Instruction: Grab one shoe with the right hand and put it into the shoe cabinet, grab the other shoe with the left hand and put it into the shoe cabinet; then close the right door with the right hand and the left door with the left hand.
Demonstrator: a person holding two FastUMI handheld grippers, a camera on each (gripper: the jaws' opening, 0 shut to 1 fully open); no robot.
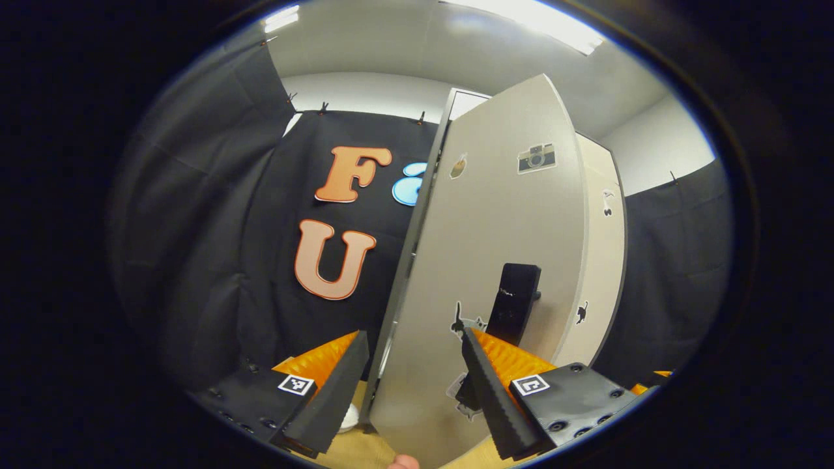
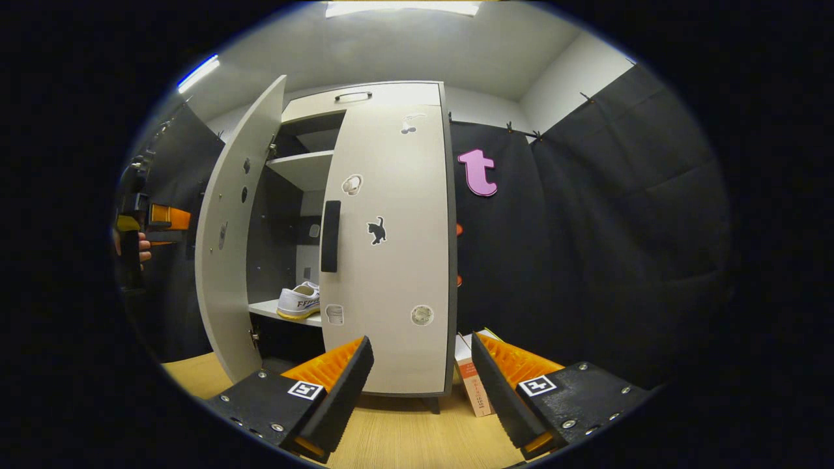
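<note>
Left gripper view: left gripper, fingers spread and empty, straddles the open left door's edge. Right gripper view: right gripper, spread and empty, faces the shut right door; a shoe sits on the shoe cabinet's shelf behind the left door.

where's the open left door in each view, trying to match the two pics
Left gripper view: the left door stands centre frame, outer face to the camera, its near edge between the fingers of the open left claw.
Right gripper view: the same door is left of centre, swung out and seen from its inner face, beside the shut right door.
Shared landmark: the right door's black cat sticker.
</note>
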